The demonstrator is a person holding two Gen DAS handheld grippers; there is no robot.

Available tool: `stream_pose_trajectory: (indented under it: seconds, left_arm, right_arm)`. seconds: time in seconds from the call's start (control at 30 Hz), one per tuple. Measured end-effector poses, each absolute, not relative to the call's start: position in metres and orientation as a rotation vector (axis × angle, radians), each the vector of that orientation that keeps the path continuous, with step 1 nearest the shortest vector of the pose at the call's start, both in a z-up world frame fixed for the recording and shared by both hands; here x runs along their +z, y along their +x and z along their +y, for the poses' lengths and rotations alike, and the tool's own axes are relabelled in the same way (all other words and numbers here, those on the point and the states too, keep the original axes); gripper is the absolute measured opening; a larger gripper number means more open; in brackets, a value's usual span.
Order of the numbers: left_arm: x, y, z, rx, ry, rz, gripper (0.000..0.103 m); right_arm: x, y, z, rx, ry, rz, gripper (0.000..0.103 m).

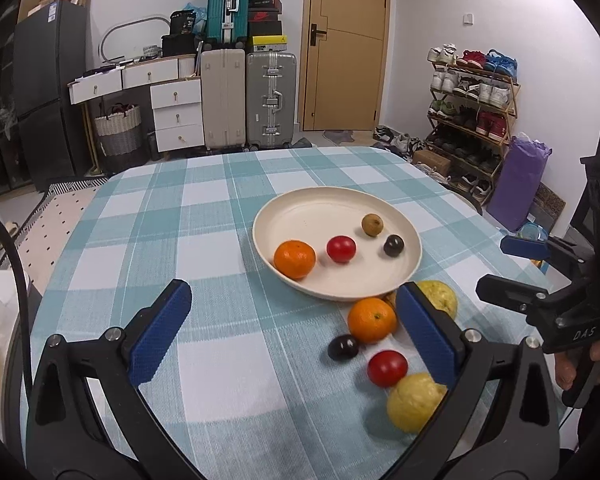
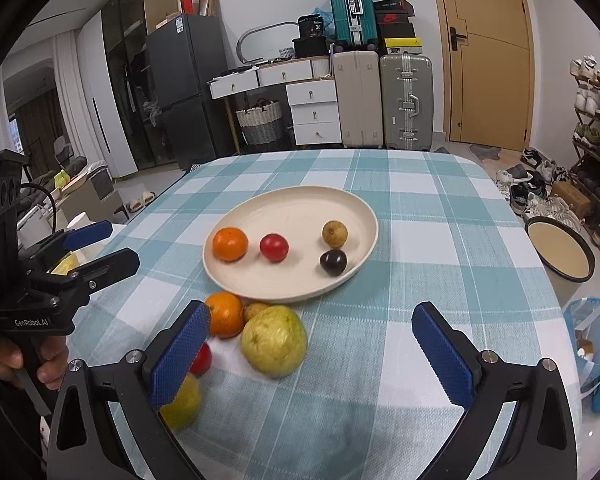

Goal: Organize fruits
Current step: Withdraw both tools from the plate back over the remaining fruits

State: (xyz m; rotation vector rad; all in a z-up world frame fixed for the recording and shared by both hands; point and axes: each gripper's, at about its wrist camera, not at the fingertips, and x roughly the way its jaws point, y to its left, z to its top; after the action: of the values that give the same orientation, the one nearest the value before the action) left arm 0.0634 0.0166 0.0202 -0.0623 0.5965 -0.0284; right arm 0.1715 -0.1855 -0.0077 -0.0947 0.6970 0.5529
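While we hold both claws wide apart w/ nothing gripped, left gripper (image 1: 292, 324) and right gripper (image 2: 312, 344) hover over the tablecloth (image 2: 440, 240). Plate (image 2: 300, 204) carries 4 fruits; guava (image 2: 274, 340), orange (image 2: 224, 314) etc. sit just beside its near rim.

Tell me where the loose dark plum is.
In the left wrist view, the dark plum lies on the tablecloth between the orange and tomato.
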Motion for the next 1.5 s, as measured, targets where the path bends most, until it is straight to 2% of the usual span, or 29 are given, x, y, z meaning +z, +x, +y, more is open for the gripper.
stream_pose_trajectory:
  seconds: [0.33, 1.5]
  left_arm:
    - [0.019, 0.036, 0.003, -0.067, -0.071, 0.61, 0.102]
    - [-0.034, 0.049, -0.057, -0.237, 0.027, 0.841, 0.102]
  right_arm:
    - [-0.013, 0.153, -0.191, 0.555, -0.095, 0.714, 0.103]
    - [-0.029, 0.162, -0.196, 0.548, -0.117, 0.788, 0.103]
